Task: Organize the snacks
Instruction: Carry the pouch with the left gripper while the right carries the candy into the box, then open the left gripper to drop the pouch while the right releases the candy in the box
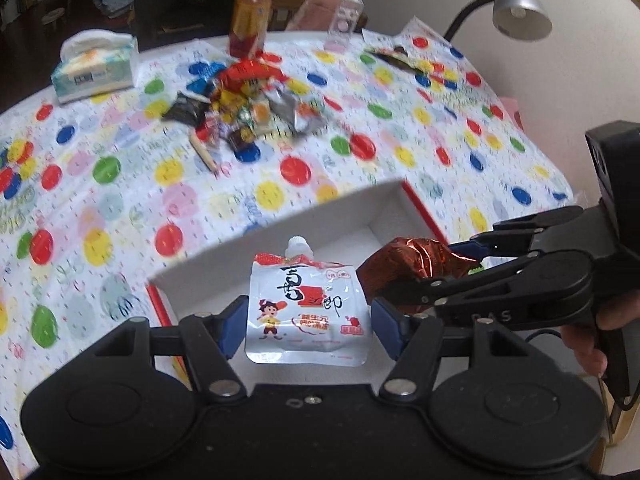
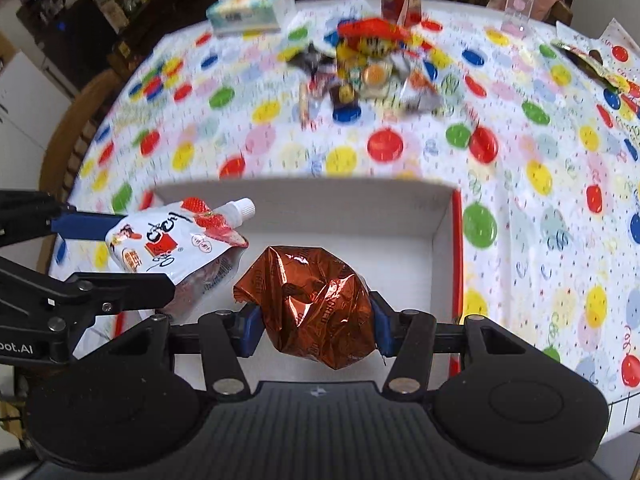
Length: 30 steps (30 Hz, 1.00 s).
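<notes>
Left gripper (image 1: 306,326): fingers clamped on white spouted pouch (image 1: 306,308), long axis running away from the camera, cap pointing far, held over the open box (image 1: 280,220). Right gripper (image 2: 316,326): fingers clamped on crumpled copper foil packet (image 2: 312,304), above the same white-lined, red-sided box. Beyond, on the balloon-print surface (image 2: 520,140): loose snack pile (image 1: 248,100); farther, tissue box (image 1: 94,66), bottle (image 1: 250,16), desk lamp (image 1: 520,4).

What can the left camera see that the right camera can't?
Only the left wrist view shows the grey desk lamp and the person's hand. Only the right wrist view shows the wooden chair at the table's edge. Both show the white pouch, the foil snack, the white box and the snack pile.
</notes>
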Each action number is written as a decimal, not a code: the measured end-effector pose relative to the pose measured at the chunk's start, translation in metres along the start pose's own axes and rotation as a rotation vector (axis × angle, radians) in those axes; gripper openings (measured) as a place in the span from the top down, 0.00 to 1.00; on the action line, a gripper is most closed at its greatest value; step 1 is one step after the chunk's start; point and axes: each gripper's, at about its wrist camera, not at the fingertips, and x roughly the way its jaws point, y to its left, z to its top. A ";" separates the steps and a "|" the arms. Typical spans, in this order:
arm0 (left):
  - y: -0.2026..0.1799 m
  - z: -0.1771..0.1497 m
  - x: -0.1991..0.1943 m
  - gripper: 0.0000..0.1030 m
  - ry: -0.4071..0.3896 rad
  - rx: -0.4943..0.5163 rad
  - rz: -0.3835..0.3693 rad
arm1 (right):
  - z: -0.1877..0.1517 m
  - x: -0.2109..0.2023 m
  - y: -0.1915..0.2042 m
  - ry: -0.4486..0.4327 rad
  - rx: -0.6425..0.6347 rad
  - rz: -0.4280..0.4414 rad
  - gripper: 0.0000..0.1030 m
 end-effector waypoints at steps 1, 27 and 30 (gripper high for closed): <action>-0.001 -0.005 0.005 0.38 0.005 0.006 0.002 | -0.005 0.005 0.001 0.012 -0.009 -0.005 0.49; -0.001 -0.045 0.084 0.38 0.062 0.034 0.057 | -0.055 0.067 0.011 0.048 -0.163 -0.101 0.45; -0.002 -0.047 0.086 0.38 0.081 0.044 0.061 | -0.058 0.067 0.010 0.064 -0.157 -0.086 0.44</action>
